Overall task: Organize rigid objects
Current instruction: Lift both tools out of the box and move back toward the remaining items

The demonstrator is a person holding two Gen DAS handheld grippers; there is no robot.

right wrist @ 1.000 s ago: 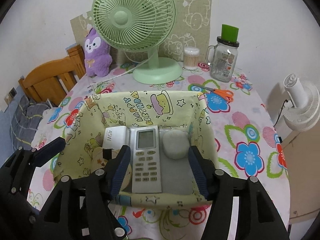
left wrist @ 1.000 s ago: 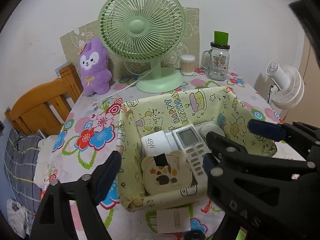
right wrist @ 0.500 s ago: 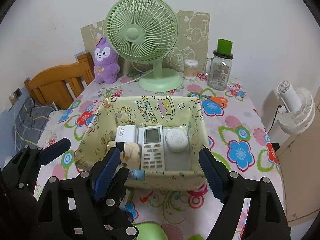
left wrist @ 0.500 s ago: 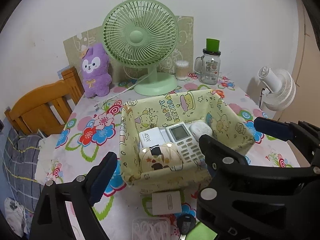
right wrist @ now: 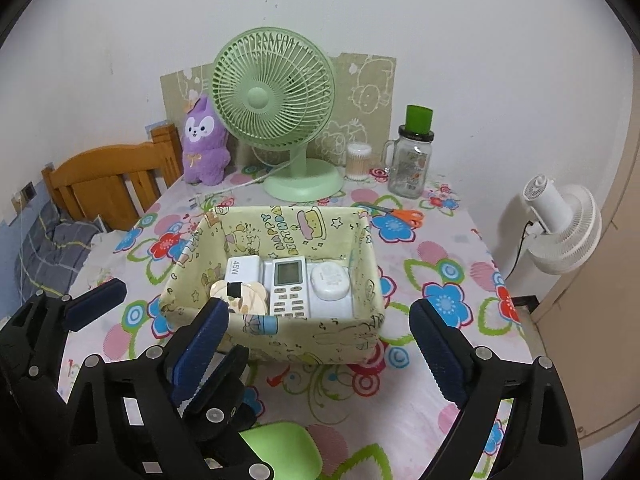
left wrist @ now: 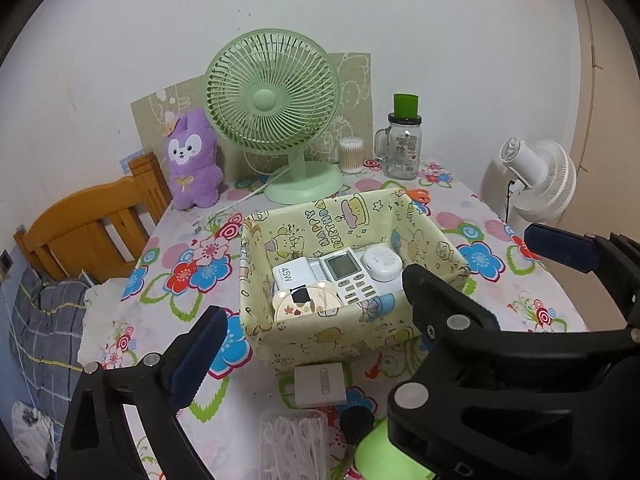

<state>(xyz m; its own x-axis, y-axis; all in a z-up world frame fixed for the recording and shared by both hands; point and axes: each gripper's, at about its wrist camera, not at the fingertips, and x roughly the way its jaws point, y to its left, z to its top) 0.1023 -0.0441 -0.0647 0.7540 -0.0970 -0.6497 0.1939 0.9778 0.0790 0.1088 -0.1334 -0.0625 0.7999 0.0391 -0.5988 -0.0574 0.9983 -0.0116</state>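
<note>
A yellow cartoon-print fabric basket (left wrist: 340, 338) (right wrist: 312, 340) stands mid-table. Inside lie a white 45W charger (left wrist: 290, 274), a white remote (left wrist: 348, 276) (right wrist: 290, 288), a white oval case (left wrist: 381, 261) (right wrist: 330, 280) and a round beige compact (left wrist: 306, 302) (right wrist: 240, 300). My left gripper (left wrist: 312, 308) is open and empty, in front of the basket. My right gripper (right wrist: 316, 340) is open and empty, also held back from the basket. In front of the basket lie a white square plug (left wrist: 319, 384), a clear box (left wrist: 294, 444), a black round item (left wrist: 357, 420) and a green object (left wrist: 384, 458) (right wrist: 282, 454).
A green desk fan (left wrist: 276, 116), purple plush (left wrist: 194, 160), cotton swab jar (left wrist: 351, 155) and glass mug jar (left wrist: 402, 144) stand at the back. Orange scissors (right wrist: 404, 215) lie behind the basket. A white fan (left wrist: 536, 176) stands off the right edge, a wooden chair (left wrist: 100, 220) on the left.
Both grippers have pulled back and up from the basket, staying open. More of the table's near side with the plug, clear box and green object has come into view.
</note>
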